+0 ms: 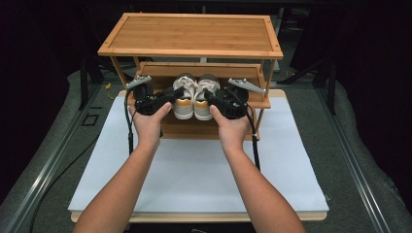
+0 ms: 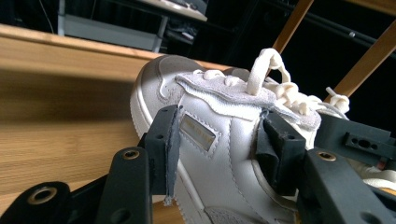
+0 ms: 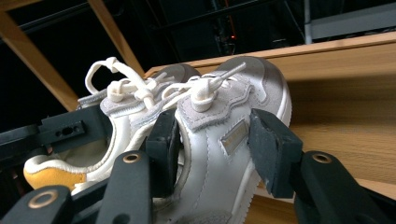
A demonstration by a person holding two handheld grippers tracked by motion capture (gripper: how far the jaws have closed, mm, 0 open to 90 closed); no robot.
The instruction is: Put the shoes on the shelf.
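- Bamboo made up the two-tier rack [image 1: 190, 33] in the high view. It stood at the far end of a white sheet [image 1: 194, 170] spread over the counter [image 1: 301, 216], with grey floor on both sides and a dark room behind. On the rack's lower shelf [image 1: 252, 73] a pair of pale sneakers sat side by side and touching, heels with yellow patches toward the person. The left hand-held gripper [image 1: 177, 92] met the left sneaker [image 1: 184, 99] from the left, and the right hand-held gripper [image 1: 208, 94] met the right sneaker [image 1: 206, 99] from the right. Both forearms came in from below, and a black cable [image 1: 129, 126] hung from the left tool.
- The left gripper view showed what the high view hid: the left hand-held gripper [image 2: 219, 140] had its jaws clamped across the upper of the left sneaker [image 2: 219, 168], one pad outside by a small metal tag, the other in the shoe's opening. Cream laces [image 2: 275, 81] rose above, a wooden shelf board [image 2: 56, 112] ran at left, and the other tool's black jaw crossed at right.
- The right gripper view mirrored this: the right hand-held gripper [image 3: 217, 149] was closed on the right sneaker [image 3: 210, 158], one pad on the outer side and one against the inner side. The left sneaker [image 3: 98, 149] lay just beyond it with its yellow heel patch. Slanted rack struts [image 3: 32, 60] stood against darkness.
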